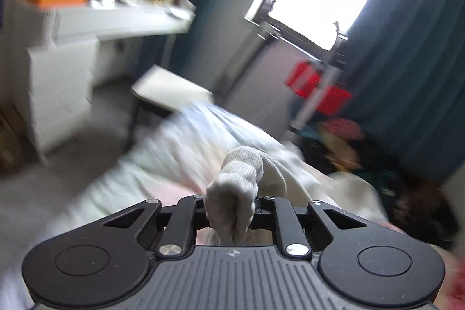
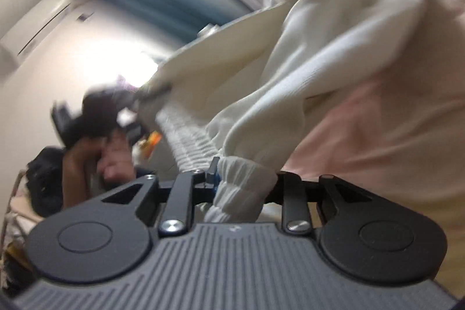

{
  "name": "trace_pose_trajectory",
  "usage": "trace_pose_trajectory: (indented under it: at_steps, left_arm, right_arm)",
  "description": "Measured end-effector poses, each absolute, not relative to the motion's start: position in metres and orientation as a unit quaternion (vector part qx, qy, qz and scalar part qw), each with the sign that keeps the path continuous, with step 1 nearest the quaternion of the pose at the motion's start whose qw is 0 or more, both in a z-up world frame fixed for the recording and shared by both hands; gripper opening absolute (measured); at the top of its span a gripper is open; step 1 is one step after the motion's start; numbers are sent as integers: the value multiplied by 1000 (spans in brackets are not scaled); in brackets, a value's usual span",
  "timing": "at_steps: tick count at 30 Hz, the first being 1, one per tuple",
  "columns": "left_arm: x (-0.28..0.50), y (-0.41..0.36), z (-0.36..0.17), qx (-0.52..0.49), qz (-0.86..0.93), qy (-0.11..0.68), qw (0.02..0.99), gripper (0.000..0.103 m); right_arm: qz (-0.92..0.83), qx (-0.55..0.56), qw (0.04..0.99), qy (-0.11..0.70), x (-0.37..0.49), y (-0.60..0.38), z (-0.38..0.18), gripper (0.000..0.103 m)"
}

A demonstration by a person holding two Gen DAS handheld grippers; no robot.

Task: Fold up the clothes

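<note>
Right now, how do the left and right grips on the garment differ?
The left gripper pinches a greyish ribbed knit cuff that stands bunched upward; the right gripper pinches a brighter white ribbed cuff, with the cream sleeve stretched away. Both are shut on fabric.

The left gripper (image 1: 231, 208) is clamped on the ribbed cuff (image 1: 237, 182) of a cream sweater, the knit bunched between its jaws. The right gripper (image 2: 241, 188) pinches the sweater's other ribbed cuff (image 2: 244, 188). Ahead and left of it, the person's bare hand (image 2: 113, 156) grips a blurred dark handle.
</note>
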State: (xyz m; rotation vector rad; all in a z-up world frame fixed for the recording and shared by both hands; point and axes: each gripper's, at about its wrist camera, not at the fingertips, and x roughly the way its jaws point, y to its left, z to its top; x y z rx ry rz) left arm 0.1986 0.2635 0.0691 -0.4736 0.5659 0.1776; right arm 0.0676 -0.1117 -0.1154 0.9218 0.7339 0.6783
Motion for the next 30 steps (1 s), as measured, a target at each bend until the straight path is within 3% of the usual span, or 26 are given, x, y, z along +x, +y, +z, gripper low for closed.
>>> trace_pose_trajectory:
  at_steps: [4,14,16,19,20,23,27,30]
  left_arm:
    - [245,314,73,-190,163,282,926,15]
    - [305,384,-29,-213,188,345,895,18]
    - [302,387,-33,-215,180,345,896,24]
    - [291,388,-27,-221,179,342,896,33]
    - [286,388,-24,-228,177,343,894,35]
    - [261,374,-11,-219,170,336,900,50]
    - [218,338,11,-184,161,319,916,73]
    - [183,304,28,-163,141,302,929,80]
  right_arm:
    - [348,443,745,356,104,-34,-131,27]
    - [382,376,734,418,154,30,-177,32]
    - [389,376,728,421,154,28,-176,35]
    - [410,355,721,431,155,27,-161,48]
    - [415,346,722,432,155,24,-155,55]
    - [415,320,737,428,146,6,-141,91]
    - [411,281,759,419,132,-20,-118,90]
    - [394,242,795,393,111,-42,-93,90]
